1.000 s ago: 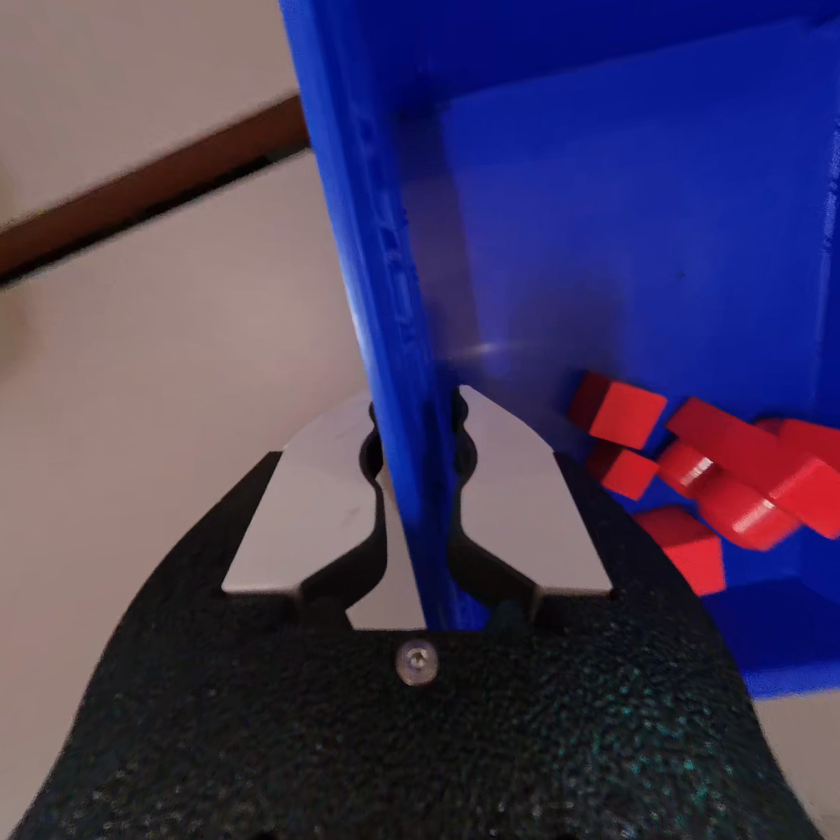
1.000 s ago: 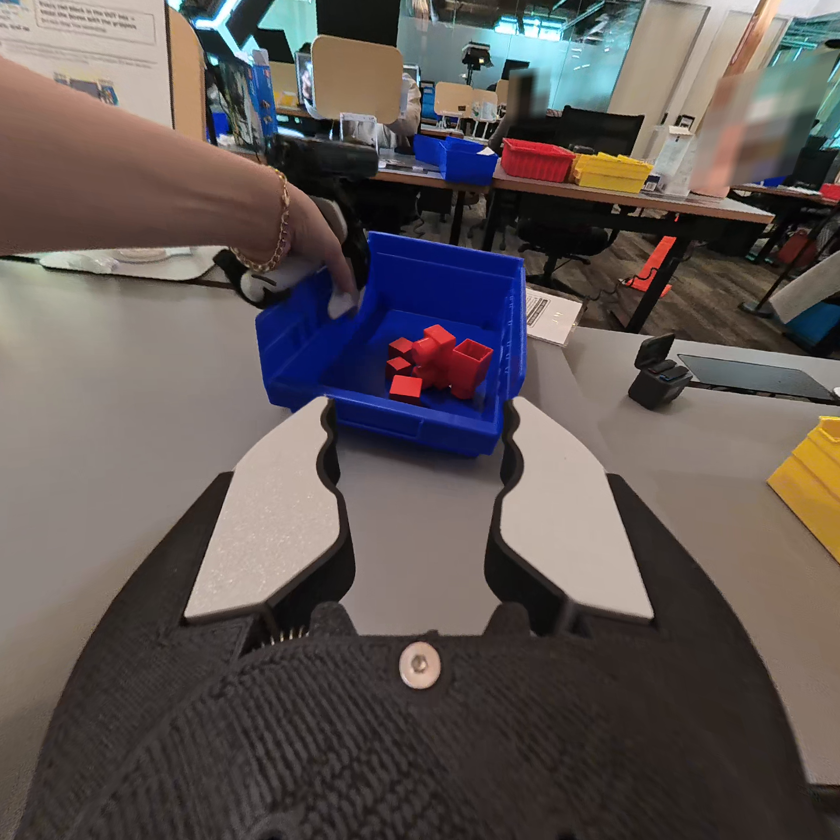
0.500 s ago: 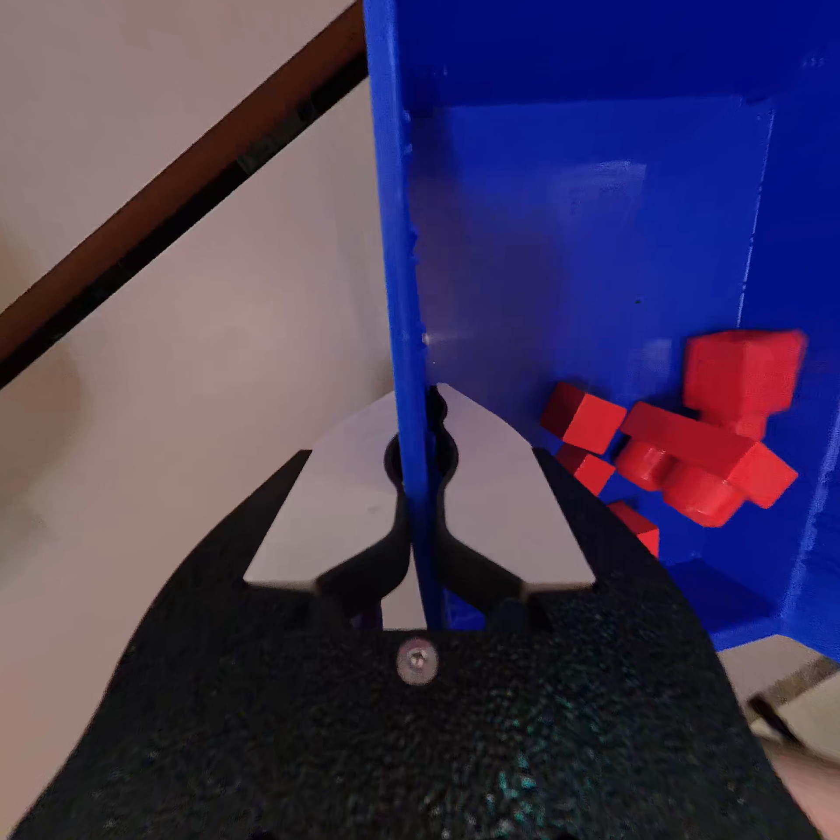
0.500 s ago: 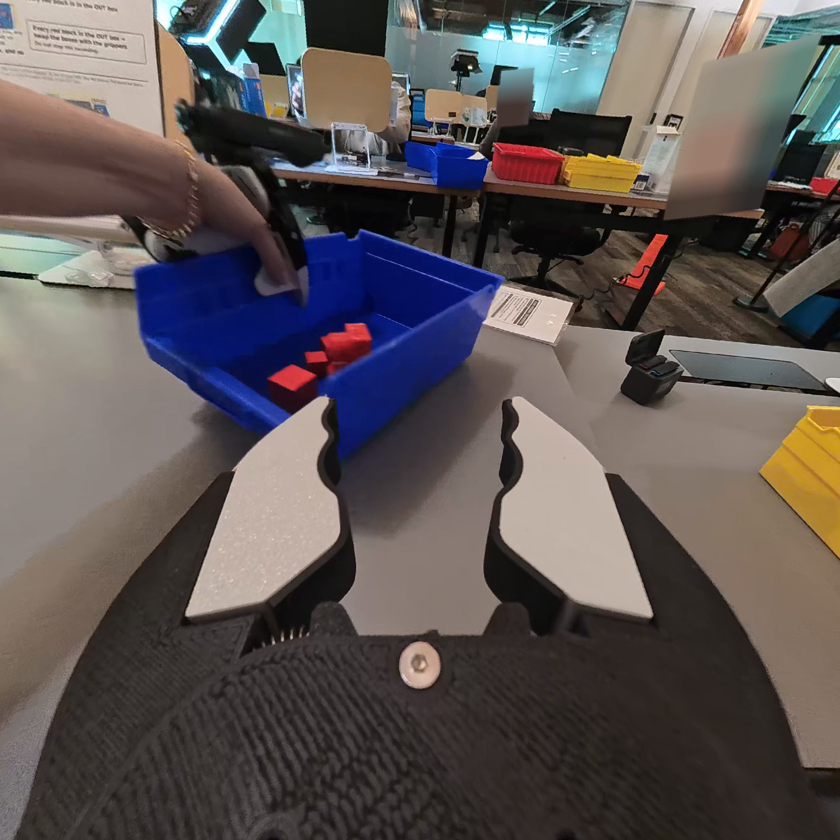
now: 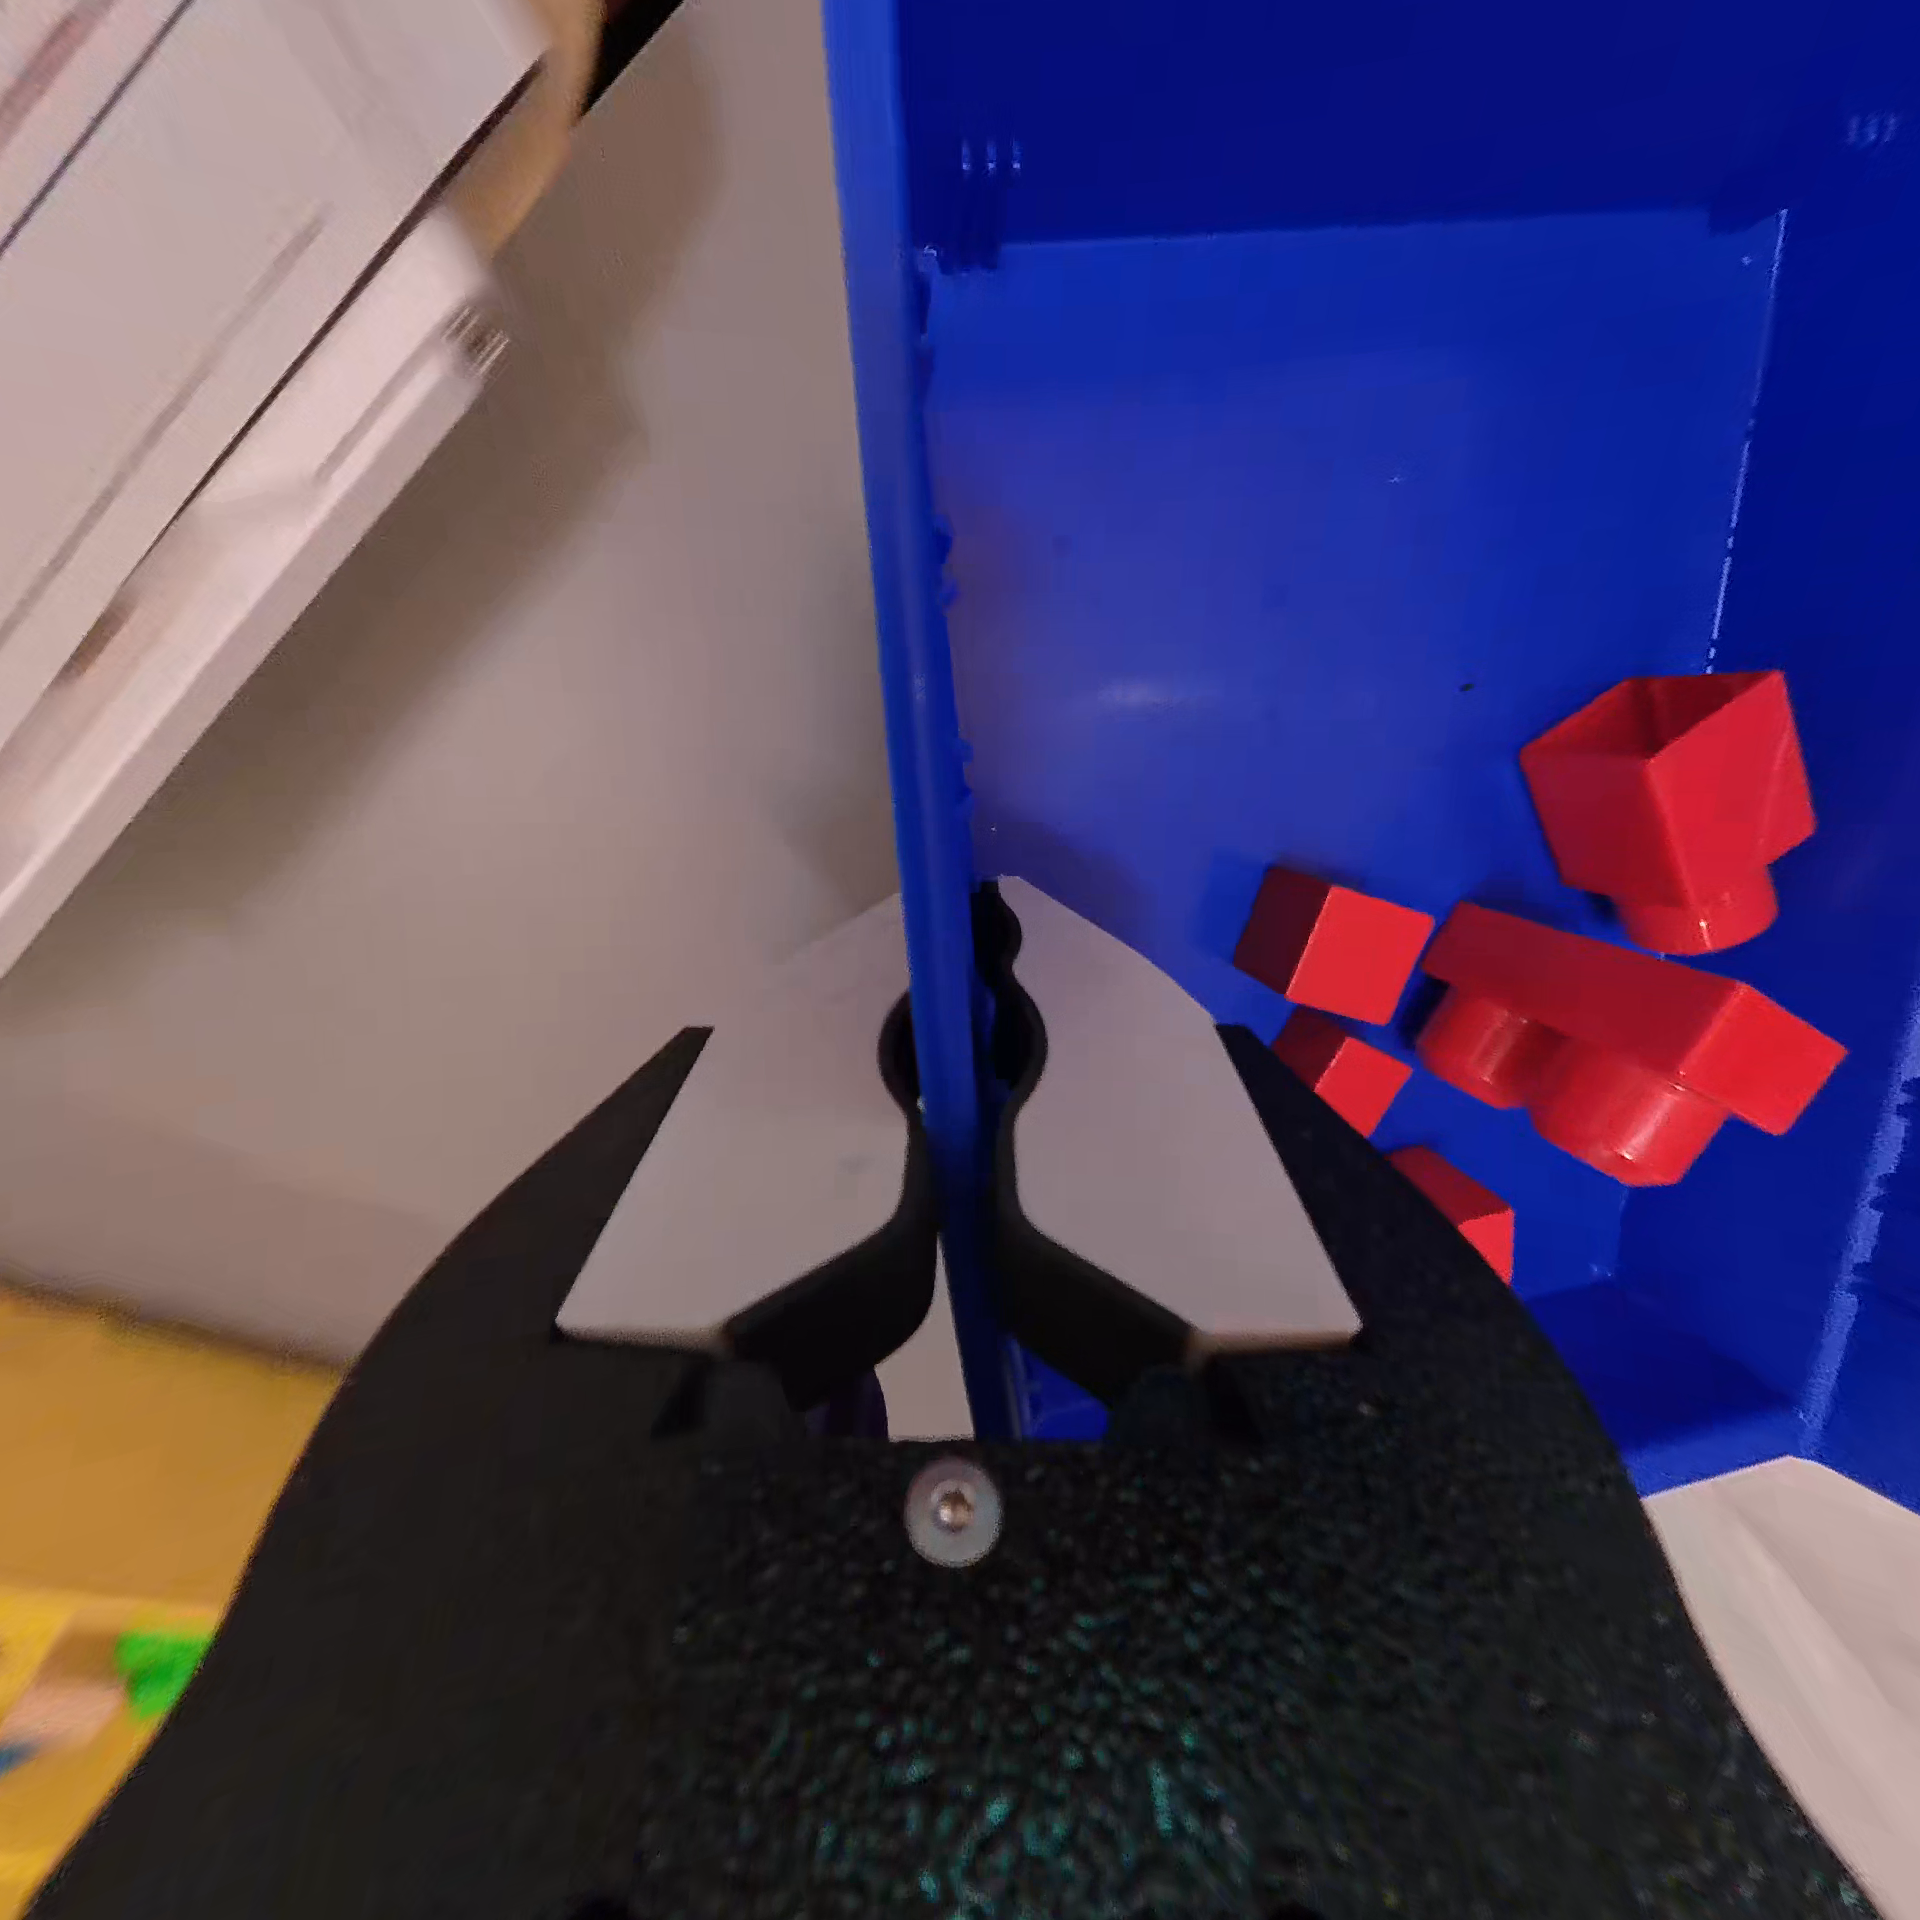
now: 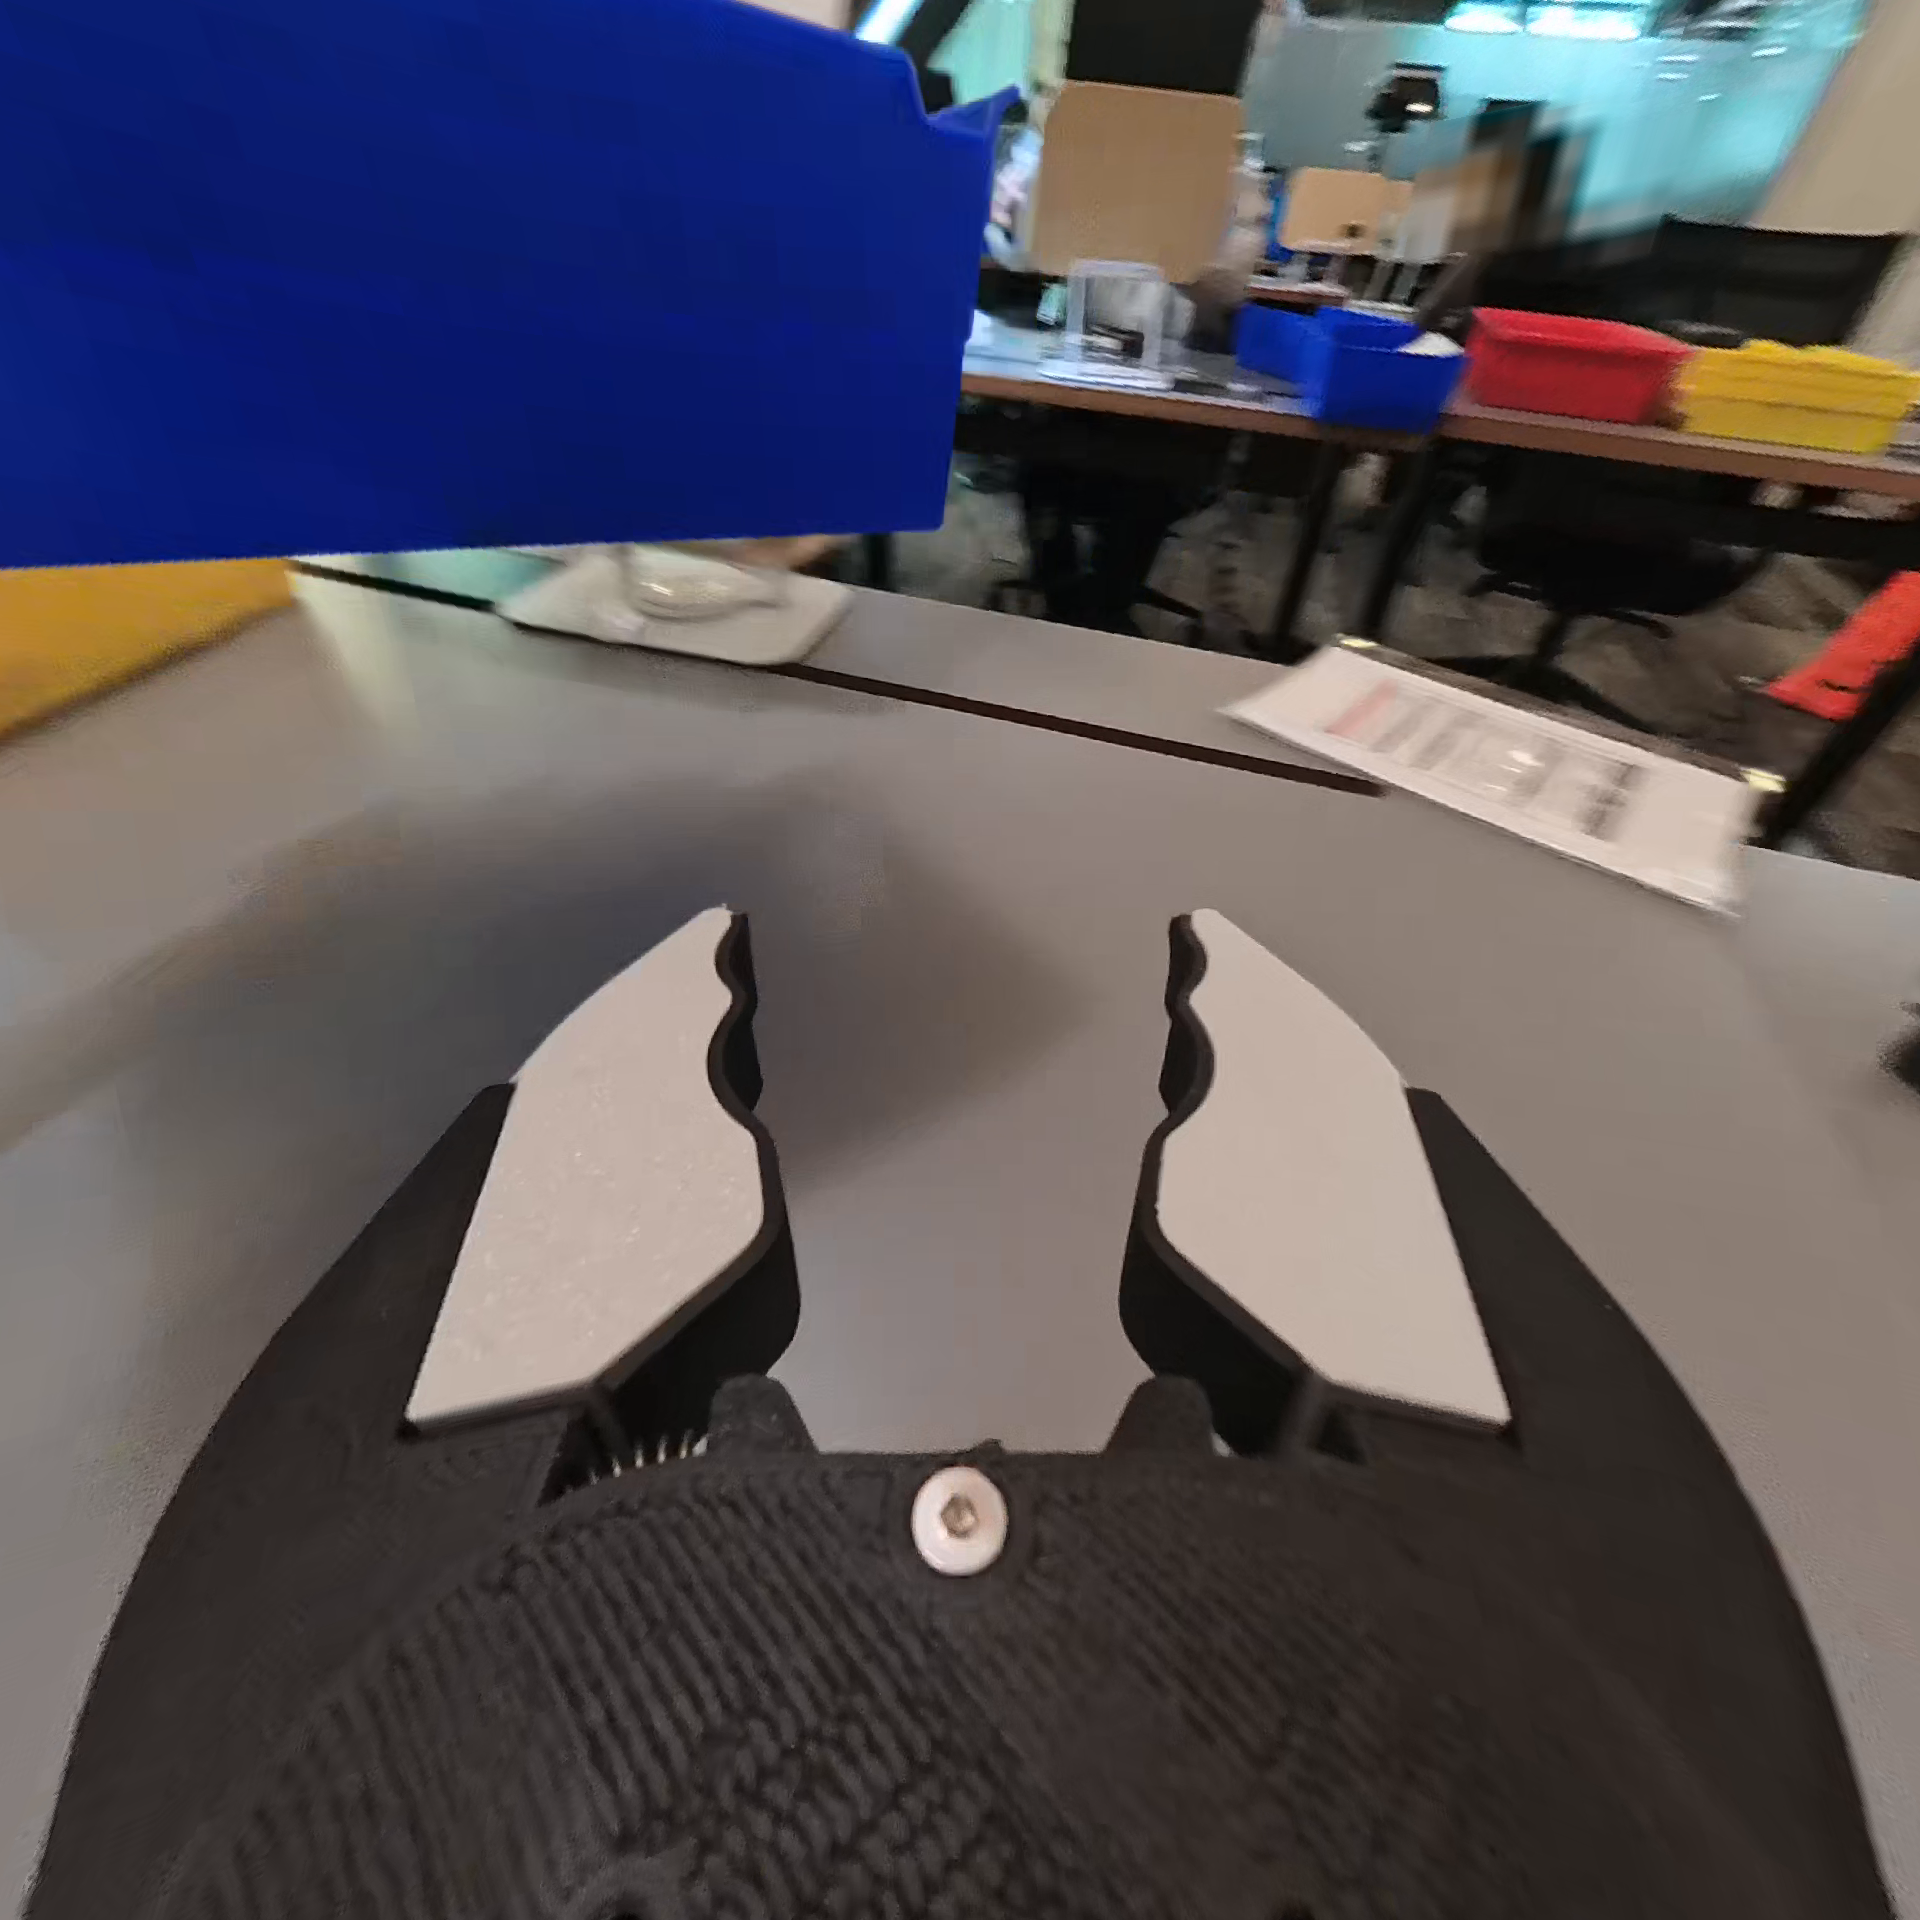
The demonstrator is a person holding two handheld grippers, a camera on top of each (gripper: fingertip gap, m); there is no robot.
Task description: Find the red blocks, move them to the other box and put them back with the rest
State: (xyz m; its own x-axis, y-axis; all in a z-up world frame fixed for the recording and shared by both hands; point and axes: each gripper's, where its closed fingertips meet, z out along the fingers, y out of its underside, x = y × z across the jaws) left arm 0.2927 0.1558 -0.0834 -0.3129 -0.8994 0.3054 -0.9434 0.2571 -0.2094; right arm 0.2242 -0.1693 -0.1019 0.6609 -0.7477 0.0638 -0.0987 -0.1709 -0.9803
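My left gripper [image 5: 951,935] is shut on the side wall of the blue box [image 5: 1351,520], one finger outside and one inside. Several red blocks [image 5: 1621,1029] lie in a heap on the box floor to the right of my fingers. In the right wrist view the blue box [image 6: 468,281] hangs in the air at the upper left, seen from outside, well above the grey table [image 6: 935,852]. My right gripper [image 6: 956,935] is open and empty, low over the table.
A yellow box shows at the lower left of the left wrist view [image 5: 125,1507] and at the left edge of the right wrist view [image 6: 104,634]. A printed sheet [image 6: 1496,769] lies at the table's far right. Blue, red and yellow bins [image 6: 1569,364] stand on a far desk.
My left gripper closed on the blue box's wall and lifted the box off the table, carrying it up and to the left. The red blocks slid inside it. My right gripper opened slightly.
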